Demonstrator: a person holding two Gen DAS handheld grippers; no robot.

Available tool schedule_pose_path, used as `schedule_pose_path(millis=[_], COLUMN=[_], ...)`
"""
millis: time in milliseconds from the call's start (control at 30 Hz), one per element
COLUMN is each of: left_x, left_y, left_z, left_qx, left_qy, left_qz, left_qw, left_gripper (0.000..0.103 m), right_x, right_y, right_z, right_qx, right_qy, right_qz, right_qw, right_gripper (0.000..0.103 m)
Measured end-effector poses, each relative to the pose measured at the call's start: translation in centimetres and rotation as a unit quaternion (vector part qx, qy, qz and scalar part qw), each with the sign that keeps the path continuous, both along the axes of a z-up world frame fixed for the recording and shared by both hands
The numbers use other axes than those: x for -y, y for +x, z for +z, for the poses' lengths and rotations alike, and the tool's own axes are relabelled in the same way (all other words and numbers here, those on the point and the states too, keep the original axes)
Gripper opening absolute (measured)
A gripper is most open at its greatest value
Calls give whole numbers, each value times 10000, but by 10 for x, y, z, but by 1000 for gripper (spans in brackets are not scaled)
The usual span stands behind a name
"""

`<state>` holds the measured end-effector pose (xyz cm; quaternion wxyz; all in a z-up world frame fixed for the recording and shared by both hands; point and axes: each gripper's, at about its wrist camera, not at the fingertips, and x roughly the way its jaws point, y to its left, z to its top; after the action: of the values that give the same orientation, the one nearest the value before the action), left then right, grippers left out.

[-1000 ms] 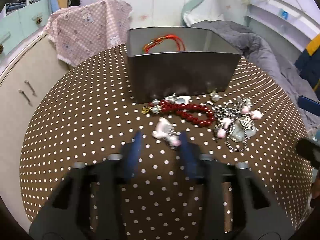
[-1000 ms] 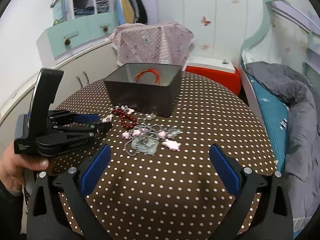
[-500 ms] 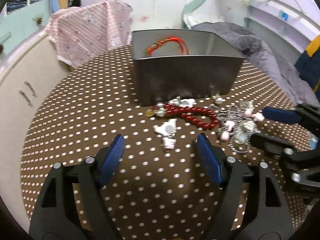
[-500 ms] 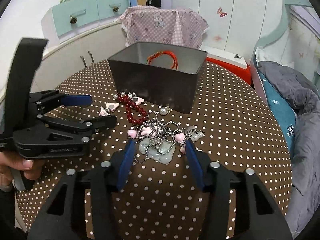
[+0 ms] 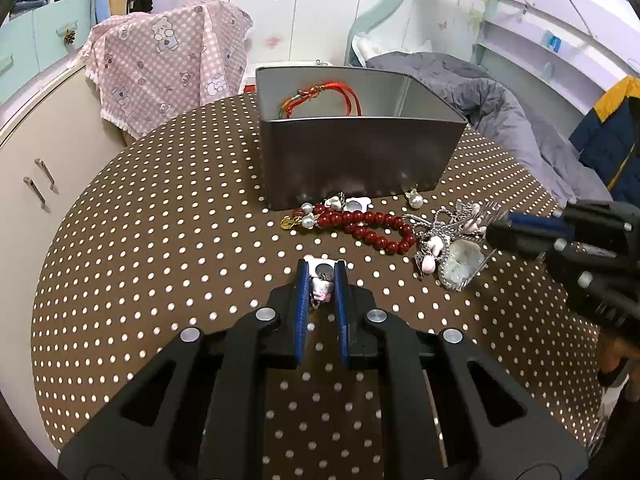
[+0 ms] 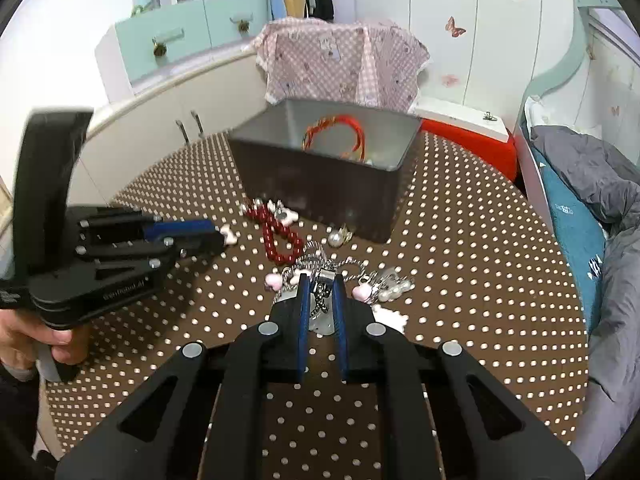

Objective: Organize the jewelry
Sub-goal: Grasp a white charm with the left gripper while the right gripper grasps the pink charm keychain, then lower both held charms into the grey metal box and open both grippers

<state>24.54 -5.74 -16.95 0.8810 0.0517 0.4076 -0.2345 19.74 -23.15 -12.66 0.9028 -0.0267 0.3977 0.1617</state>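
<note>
Left wrist view: the left tongs [image 5: 321,280] are pressed together on a small white and pink charm [image 5: 322,285], which rests on the brown dotted tabletop [image 5: 160,248] toward its middle. Beyond it a red bead bracelet [image 5: 368,229] lies just before the near wall of a grey metal box [image 5: 356,156], which stands toward the far edge and holds a red cord bracelet [image 5: 320,100]. Toward the right edge the right tongs [image 5: 504,226] reach into a tangle of silver chains [image 5: 448,236].

Right wrist view: the right tongs [image 6: 321,300] are pinching a strand of the silver chains [image 6: 320,292]; how much of the tangle they hold is hard to tell. Pink charms lie on either side. The left tongs [image 6: 218,232] come in from the left edge, held by a hand [image 6: 36,340], with the white charm [image 6: 229,236] at their tips.
</note>
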Motion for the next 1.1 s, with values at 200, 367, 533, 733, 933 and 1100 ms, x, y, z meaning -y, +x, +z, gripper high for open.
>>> schedule_pose_path(millis=[200, 367, 533, 733, 933, 1100], left_x=[-10, -12, -18, -24, -27, -27], left_y=[-8, -20, -27, -17, -16, -22], left_z=[15, 40, 65, 97, 110, 93], left_qx=[145, 379, 578, 811, 940, 791], left_qy=[-110, -176, -286, -343, -351, -347], left_qz=[41, 5, -63, -35, -9, -38], left_qw=[9998, 9991, 9979, 9961, 9950, 9963], left_gripper=[12, 12, 12, 12, 12, 12], right_x=[14, 17, 15, 14, 11, 16], right_y=[-6, -11, -14, -15, -8, -12], right_z=[35, 70, 101, 149, 139, 44], right_qx=[223, 500, 769, 1169, 817, -20], right_qy=[337, 434, 465, 461, 128, -29], right_qz=[80, 196, 298, 357, 393, 291], right_qw=[9992, 9976, 9955, 9914, 9958, 9996], right_gripper=[9, 9, 9, 9, 19, 51])
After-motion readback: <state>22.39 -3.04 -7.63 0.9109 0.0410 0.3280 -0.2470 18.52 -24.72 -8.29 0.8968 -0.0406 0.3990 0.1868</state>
